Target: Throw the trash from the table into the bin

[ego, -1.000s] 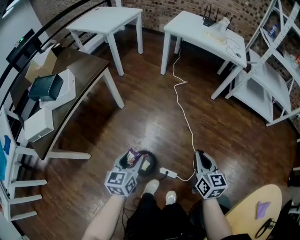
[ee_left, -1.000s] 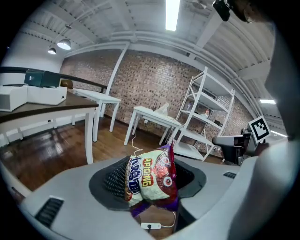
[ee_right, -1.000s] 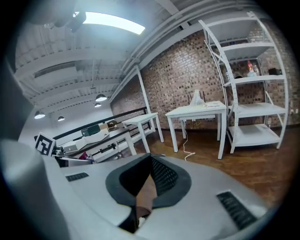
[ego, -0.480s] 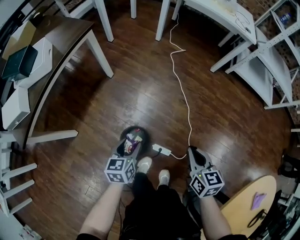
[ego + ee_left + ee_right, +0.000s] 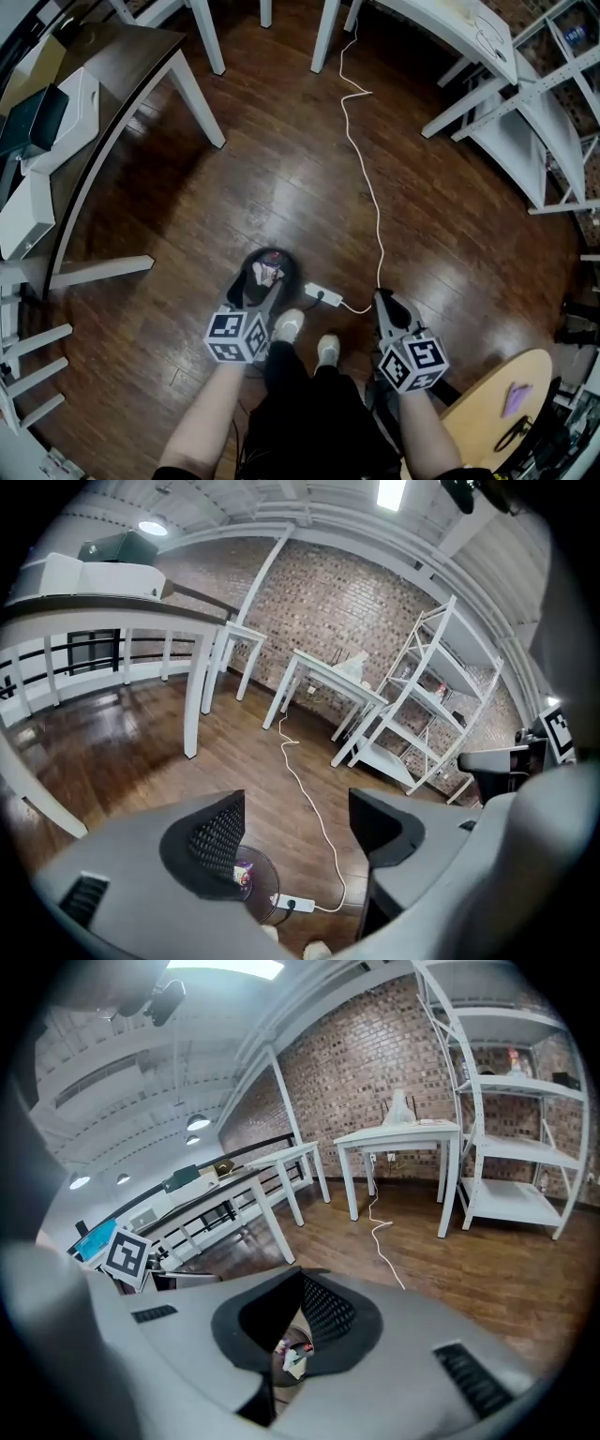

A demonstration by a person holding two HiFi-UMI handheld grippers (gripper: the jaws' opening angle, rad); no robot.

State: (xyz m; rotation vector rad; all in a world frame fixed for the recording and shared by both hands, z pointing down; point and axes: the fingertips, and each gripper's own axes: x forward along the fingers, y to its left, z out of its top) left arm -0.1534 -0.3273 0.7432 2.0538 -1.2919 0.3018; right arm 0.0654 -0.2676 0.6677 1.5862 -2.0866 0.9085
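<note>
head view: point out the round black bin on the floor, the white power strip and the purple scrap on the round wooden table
round black bin (image 5: 272, 252), head view, far rim
white power strip (image 5: 321, 294), head view, middle of its body
purple scrap (image 5: 517, 399), head view, its centre

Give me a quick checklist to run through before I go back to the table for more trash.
1. Left gripper empty: ok. Its fingers have just been opening and stand apart, with nothing between them.
2. Wrapper in the bin: ok. It lies inside.
3. Right gripper free: ok. Its fingers are together and hold nothing.
4. Table cleared: not ok. A purple scrap lies on the round table.
5. Path clear: not ok. A power strip and its white cable lie right beside the bin.
</note>
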